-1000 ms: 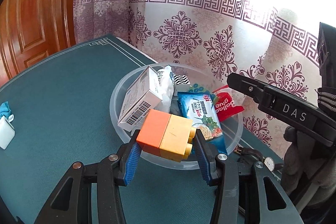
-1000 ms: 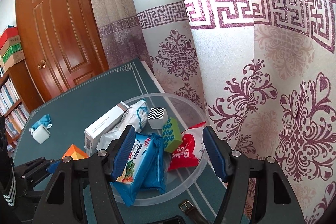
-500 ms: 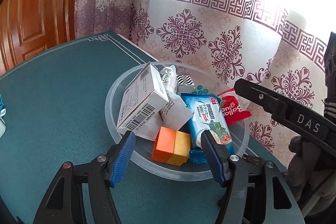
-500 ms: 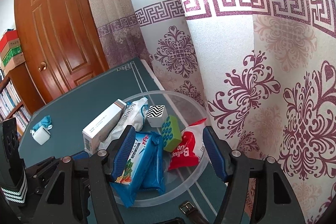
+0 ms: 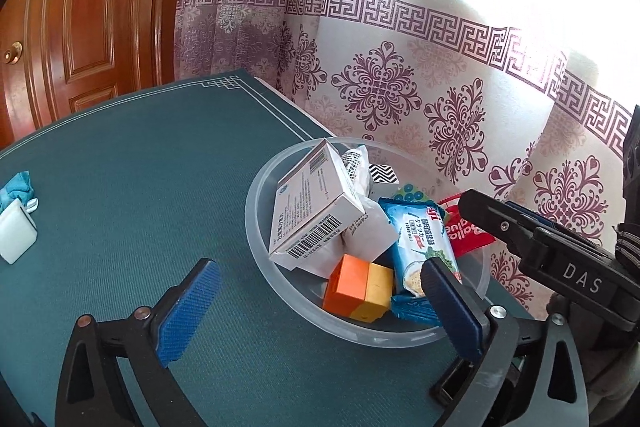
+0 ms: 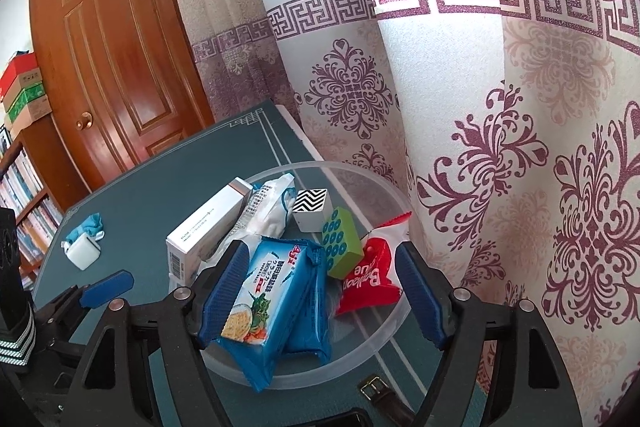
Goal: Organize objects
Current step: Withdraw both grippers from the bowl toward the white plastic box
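A clear plastic bowl point(image 5: 256, 227) on the teal table holds an orange and yellow toy brick point(image 5: 358, 285), a white carton point(image 5: 312, 217), blue cracker packs point(image 5: 420, 247), a red pouch point(image 5: 464, 231) and a zigzag cube point(image 5: 382, 174). My left gripper point(image 5: 316, 311) is open and empty, just in front of the bowl's near rim. My right gripper point(image 6: 320, 295) is open and empty above the bowl point(image 6: 384, 187), over the cracker packs point(image 6: 272, 303), the green brick point(image 6: 342, 241) and the red pouch point(image 6: 370, 281). The orange brick is hidden in the right wrist view.
A white cube with blue cloth point(image 5: 16, 223) lies at the table's left; it also shows in the right wrist view point(image 6: 82, 247). A patterned curtain point(image 5: 400, 87) hangs right behind the bowl. A strap with a buckle point(image 6: 380, 393) lies by the bowl. A wooden door point(image 6: 112, 47) stands beyond.
My left gripper opened and dropped the orange and yellow brick into the bowl, then drew back and opened wider. The right gripper stayed open over the bowl.
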`<state>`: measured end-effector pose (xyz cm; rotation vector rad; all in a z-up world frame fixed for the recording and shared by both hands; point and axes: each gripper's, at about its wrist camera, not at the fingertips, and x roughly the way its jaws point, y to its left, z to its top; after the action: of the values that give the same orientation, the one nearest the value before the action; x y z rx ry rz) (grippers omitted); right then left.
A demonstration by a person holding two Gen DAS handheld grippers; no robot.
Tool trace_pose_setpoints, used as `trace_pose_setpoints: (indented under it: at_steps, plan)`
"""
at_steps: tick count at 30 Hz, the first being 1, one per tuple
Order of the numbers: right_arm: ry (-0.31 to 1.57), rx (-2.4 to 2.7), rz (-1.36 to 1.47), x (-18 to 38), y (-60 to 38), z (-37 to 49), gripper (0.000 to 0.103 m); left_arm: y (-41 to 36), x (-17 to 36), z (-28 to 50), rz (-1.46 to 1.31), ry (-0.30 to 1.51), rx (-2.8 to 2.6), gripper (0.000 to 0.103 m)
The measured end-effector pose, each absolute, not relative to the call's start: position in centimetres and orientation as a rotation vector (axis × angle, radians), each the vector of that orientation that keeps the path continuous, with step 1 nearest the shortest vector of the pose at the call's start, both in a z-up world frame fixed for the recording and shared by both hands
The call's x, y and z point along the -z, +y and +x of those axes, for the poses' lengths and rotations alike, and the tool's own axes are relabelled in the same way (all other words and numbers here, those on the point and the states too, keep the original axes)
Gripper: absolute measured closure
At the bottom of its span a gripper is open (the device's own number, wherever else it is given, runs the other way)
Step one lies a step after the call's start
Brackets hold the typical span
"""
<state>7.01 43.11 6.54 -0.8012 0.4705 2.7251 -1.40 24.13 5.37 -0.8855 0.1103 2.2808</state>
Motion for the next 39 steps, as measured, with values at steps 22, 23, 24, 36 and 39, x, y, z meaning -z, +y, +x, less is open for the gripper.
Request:
trace_pose_setpoints:
  at_steps: [22,23,24,36,39]
  plan:
    - [0.470,-2.739,-0.813,-6.5,41.5,7.2,0.024,23.4,-6.0,-0.8,-0.826,0.180,-2.375,0.001]
    - [0.471,-2.740,-0.812,-6.6,41.5,7.2,0.024,23.4,-6.0,-0.8,-0.824,0.180,-2.377,0.001]
    - [0.471,-2.740,-0.810,-6.6,41.4,7.2,0.024,23.3,-6.1,-0.8,-0.823,0.181,-2.380,0.001]
    - [0.488,-2.743,-0.784,-7.3,40.6,7.6,0.024,21.4,-6.4,-0.7,-0.826,0.175,-2.419,0.001]
    - [0.484,-2.751,-0.787,-7.5,39.9,7.6,0.024,20.7,-6.6,-0.7,-0.827,0.173,-2.430,0.001]
